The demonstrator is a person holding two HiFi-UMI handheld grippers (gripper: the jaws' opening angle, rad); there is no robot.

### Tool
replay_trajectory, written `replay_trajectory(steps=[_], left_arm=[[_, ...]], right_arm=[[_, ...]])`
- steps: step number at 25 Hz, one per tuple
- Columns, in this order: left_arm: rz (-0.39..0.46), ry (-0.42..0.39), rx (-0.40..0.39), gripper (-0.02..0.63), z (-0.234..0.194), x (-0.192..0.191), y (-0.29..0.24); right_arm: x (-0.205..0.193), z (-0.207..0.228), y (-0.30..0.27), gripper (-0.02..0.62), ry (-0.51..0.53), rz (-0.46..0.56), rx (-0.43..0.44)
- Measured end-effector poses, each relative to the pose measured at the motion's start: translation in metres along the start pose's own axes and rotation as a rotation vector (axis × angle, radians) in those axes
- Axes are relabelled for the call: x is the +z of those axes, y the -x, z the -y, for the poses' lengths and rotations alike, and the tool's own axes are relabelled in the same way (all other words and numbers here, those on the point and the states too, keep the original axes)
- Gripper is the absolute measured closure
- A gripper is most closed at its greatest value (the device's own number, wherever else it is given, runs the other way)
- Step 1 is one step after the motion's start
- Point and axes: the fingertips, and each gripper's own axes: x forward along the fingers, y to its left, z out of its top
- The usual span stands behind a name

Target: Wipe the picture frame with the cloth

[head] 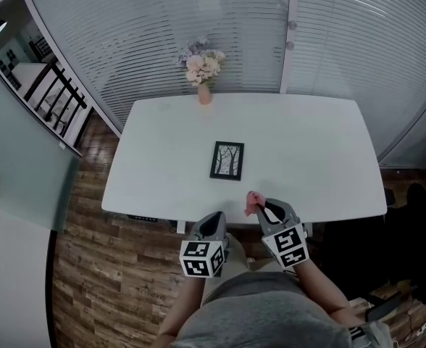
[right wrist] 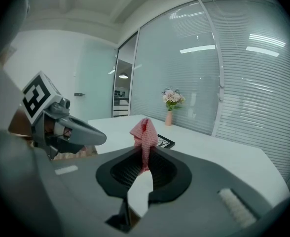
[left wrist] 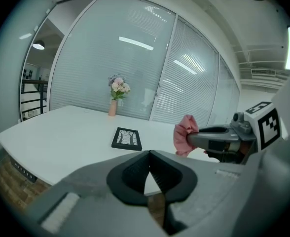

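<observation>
A small black picture frame (head: pixel 227 161) lies flat near the middle of the white table (head: pixel 307 158); it also shows in the left gripper view (left wrist: pixel 126 138) and partly behind the cloth in the right gripper view (right wrist: pixel 166 142). My right gripper (head: pixel 260 207) hovers at the table's near edge, shut on a pink checked cloth (head: pixel 252 202) that sticks up from its jaws (right wrist: pixel 144 133). My left gripper (head: pixel 214 220) is beside it, just off the near edge, shut with nothing in it. From the left gripper view the cloth (left wrist: pixel 185 134) shows at the right gripper's tip.
A pink vase of flowers (head: pixel 203 69) stands at the table's far edge. Glass walls with blinds rise behind the table. Wooden floor (head: pixel 104 267) lies to the left, and a person's grey-clad body is below the grippers.
</observation>
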Motion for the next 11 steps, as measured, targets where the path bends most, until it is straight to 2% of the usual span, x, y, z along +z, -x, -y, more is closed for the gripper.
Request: replay_trajectory(steps=[11], left_arm=[[-0.015,0.006,-0.006,0.601,-0.0042,0.0,-0.0054]], right_arm=[[-0.0048,0.0071,-0.0034,0.56,-0.024,-0.011,0.004]])
